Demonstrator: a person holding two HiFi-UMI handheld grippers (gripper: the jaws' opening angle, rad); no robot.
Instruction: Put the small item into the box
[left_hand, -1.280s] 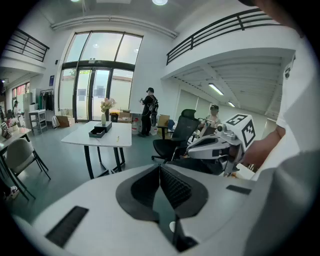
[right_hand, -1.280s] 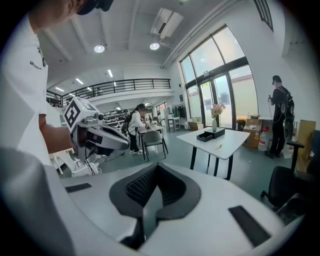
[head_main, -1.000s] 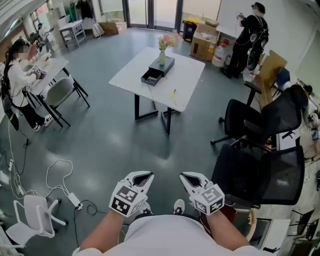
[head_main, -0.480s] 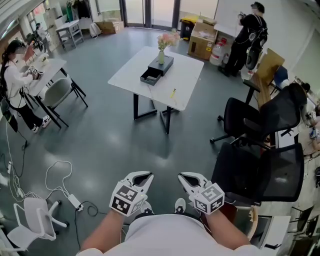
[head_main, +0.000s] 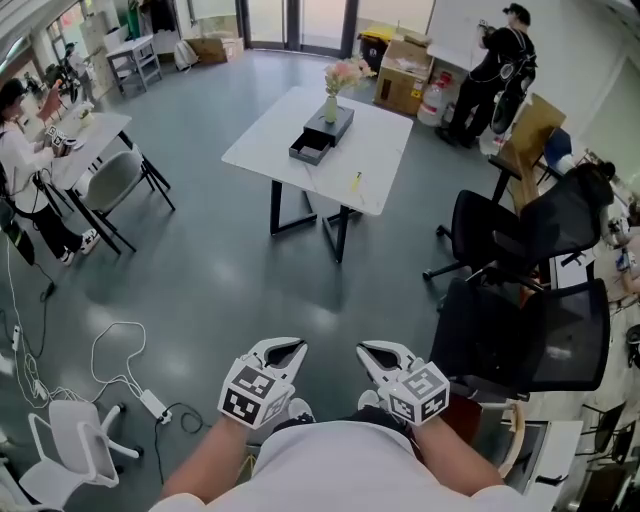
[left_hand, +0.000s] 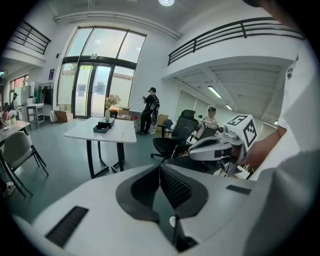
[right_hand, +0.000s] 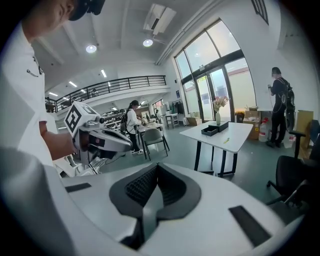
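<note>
Far ahead stands a white table with a dark box, its drawer pulled out, and a small yellow item near the table's front edge. A vase of pink flowers rises behind the box. The same table appears in the right gripper view with the box and item; the left gripper view shows the table and box too. My left gripper and right gripper are held close to my body over the floor, both shut with nothing between their jaws.
Black office chairs stand on the right. A white chair and cables lie on the floor at left. A seated person is at a side table left; a standing person and cardboard boxes are behind.
The view has shifted slightly closer to the table, with the white table drifting a little right. Both grippers keep the same place and stay shut.
</note>
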